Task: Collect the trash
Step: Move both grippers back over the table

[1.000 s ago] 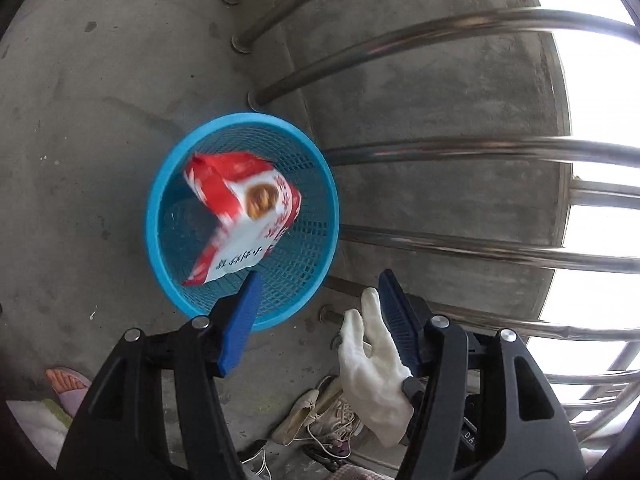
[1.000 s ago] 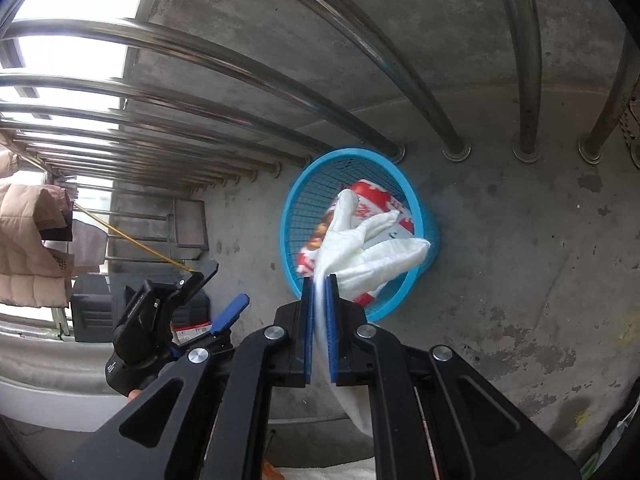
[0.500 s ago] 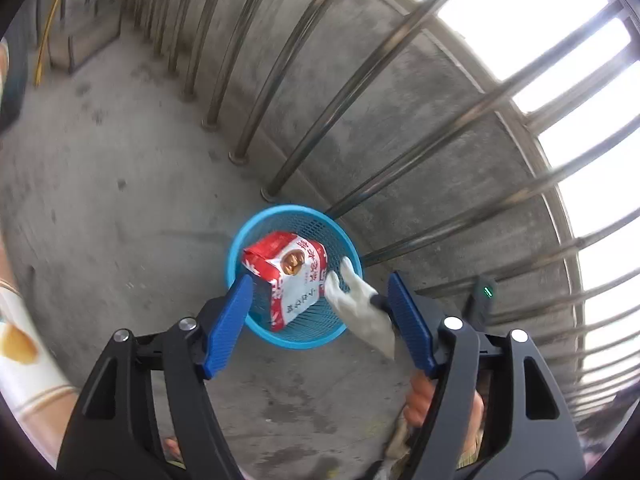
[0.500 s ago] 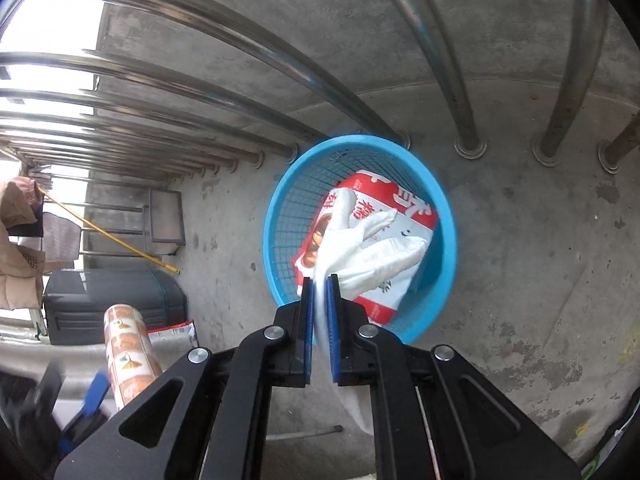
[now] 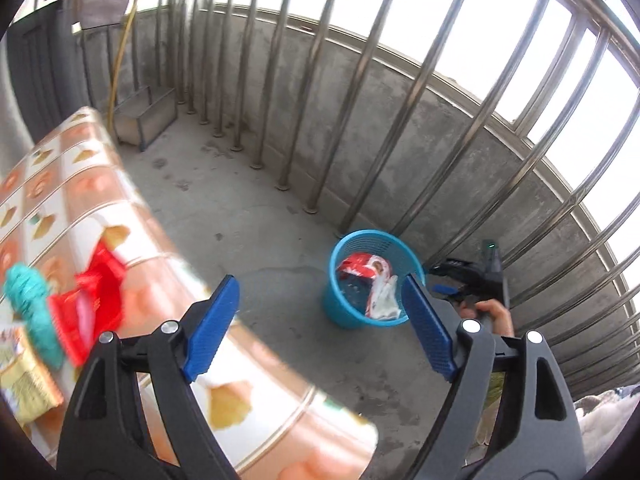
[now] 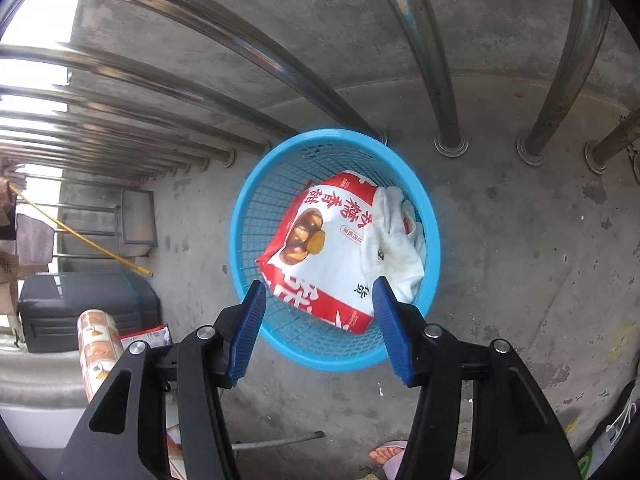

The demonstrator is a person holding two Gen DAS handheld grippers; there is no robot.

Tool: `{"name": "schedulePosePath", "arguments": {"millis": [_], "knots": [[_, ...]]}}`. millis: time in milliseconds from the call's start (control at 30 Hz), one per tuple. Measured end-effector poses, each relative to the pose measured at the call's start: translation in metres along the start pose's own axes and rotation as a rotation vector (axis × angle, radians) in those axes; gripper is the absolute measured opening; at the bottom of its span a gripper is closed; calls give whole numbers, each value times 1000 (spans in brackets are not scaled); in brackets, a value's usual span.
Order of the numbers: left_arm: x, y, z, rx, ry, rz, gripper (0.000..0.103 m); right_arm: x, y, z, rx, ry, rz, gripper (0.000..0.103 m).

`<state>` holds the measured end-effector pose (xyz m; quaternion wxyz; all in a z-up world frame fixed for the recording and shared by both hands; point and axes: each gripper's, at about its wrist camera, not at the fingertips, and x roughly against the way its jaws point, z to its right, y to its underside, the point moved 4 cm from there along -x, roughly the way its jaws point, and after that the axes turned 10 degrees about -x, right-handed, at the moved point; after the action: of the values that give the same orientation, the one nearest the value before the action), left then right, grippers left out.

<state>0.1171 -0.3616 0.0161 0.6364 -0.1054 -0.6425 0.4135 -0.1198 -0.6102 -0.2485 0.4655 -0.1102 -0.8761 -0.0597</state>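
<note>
Since a second earlier, the white glove [image 6: 394, 240] had dropped from the right tongs [image 6: 318, 330] into the blue mesh basket [image 6: 248, 216], lying beside the red-and-white snack bag [image 6: 320, 252]. Those tongs were released and still widening, nothing between them, above the basket's near rim. From the left wrist, the left tongs [image 5: 320, 326] had risen away, also widening and empty, over the tiled worktop [image 5: 80, 184] with its red wrapper [image 5: 92, 296]; the basket [image 5: 340, 312] stood on the concrete floor [image 5: 260, 220] by the railing [image 5: 320, 80].

Concrete floor [image 6: 520, 260], blue basket [image 6: 248, 216] standing on it
</note>
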Motion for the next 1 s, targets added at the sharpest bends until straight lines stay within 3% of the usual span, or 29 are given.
{"name": "schedulePosePath", "arguments": {"millis": [267, 533, 700, 1000], "knots": [[69, 58, -48, 91, -144, 83, 80, 63, 52, -43, 185, -45, 7, 63], [128, 117, -97, 240, -282, 155, 80, 105, 138, -131, 491, -161, -64, 67], [156, 149, -124, 338, -328, 182, 80, 111, 208, -183, 682, -231, -159, 67], [205, 193, -161, 442, -400, 272, 80, 110, 336, -231, 926, -303, -396, 67]]}}
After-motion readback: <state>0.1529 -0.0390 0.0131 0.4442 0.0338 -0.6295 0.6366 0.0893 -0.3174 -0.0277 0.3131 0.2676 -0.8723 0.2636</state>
